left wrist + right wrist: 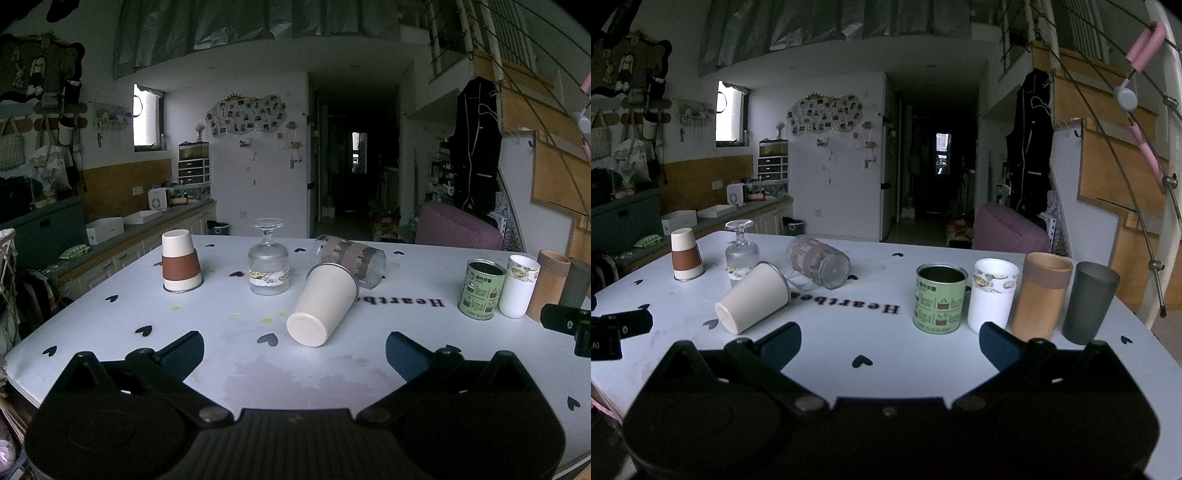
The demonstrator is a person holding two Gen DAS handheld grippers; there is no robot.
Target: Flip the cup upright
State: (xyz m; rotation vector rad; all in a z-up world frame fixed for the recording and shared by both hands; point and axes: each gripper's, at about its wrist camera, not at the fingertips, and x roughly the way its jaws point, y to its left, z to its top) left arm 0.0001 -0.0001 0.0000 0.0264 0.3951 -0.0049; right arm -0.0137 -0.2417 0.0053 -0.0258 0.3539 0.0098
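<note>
Both the left gripper (294, 345) and right gripper (889, 338) are hovering with jaws spread wide, empty. The cream cup (323, 304) is lying sideways mid-table, touching a toppled glass tumbler (351, 260); a careless grab could send either rolling.

The white table (923, 258) bears "Heartbe…" printed upside down, its remaining letters hidden behind the cream cup (753, 297).

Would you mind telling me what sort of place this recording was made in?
Probably a lived-in loft apartment: a kitchen counter with cabinets, a photo collage on the wall, and a wooden staircase rising behind the heart-print table.
</note>
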